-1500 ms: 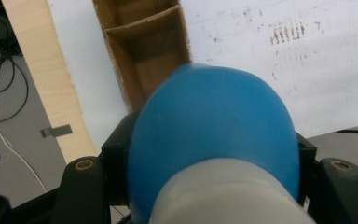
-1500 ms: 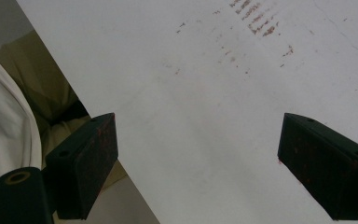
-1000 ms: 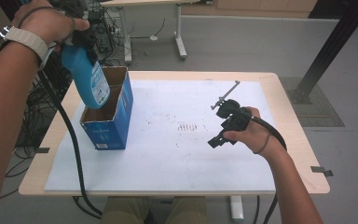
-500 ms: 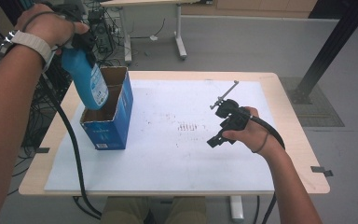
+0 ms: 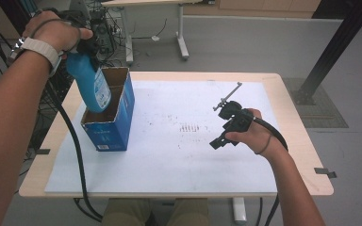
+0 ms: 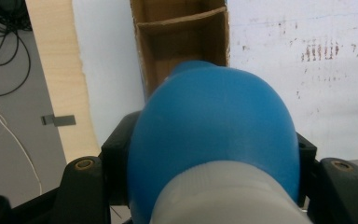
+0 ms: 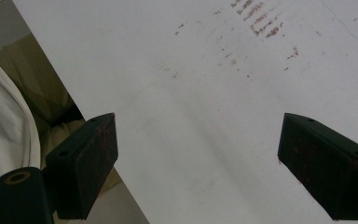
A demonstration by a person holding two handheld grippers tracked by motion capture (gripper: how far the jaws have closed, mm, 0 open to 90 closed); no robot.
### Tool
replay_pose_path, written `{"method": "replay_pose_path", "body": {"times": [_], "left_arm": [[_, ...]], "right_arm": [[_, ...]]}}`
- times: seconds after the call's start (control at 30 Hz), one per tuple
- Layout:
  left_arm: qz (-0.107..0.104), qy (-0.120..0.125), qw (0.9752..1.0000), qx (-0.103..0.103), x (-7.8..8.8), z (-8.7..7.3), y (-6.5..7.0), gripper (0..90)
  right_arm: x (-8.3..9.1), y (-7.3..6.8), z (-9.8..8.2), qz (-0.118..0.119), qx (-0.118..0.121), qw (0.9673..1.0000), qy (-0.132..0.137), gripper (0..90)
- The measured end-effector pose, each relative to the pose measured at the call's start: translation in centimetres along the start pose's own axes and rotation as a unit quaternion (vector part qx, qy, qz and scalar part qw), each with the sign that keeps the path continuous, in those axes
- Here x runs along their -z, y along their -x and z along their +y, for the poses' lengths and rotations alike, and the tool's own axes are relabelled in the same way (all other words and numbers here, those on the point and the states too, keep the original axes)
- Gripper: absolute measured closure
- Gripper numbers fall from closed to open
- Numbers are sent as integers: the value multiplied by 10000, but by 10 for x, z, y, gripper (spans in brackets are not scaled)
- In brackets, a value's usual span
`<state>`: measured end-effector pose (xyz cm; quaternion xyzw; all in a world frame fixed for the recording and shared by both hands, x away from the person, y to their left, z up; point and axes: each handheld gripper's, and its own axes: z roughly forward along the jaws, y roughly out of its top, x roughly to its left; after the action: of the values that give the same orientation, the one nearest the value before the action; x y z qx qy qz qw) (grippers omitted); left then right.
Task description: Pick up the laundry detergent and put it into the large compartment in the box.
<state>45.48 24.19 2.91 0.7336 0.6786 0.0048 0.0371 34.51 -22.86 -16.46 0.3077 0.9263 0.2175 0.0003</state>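
White-topped table (image 5: 169, 160), grey floor around; bottle going into box.
High view: left gripper (image 5: 82, 44) clamps the blue bottle (image 5: 92, 84) near its cap, base inside the box (image 5: 118, 127). Left gripper view: jaws squeeze the shoulder; smooth, stiff plastic, likely slippery, so neck grip suits. Right gripper view: right gripper (image 7: 198, 158) gapes empty.

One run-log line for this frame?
left gripper: shut on blue bottle, bottom inside cardboard box | right gripper: open, nothing between jaws, over white sheet
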Motion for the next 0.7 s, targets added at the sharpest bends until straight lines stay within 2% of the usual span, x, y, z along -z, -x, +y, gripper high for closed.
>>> {"method": "replay_pose_path", "body": {"times": [0.7], "left_arm": [[36, -26, 10000, -33, -18, 6, 1, 384]], "right_arm": [[-4, 4, -2, 36, -57, 10000, -3, 120]]}}
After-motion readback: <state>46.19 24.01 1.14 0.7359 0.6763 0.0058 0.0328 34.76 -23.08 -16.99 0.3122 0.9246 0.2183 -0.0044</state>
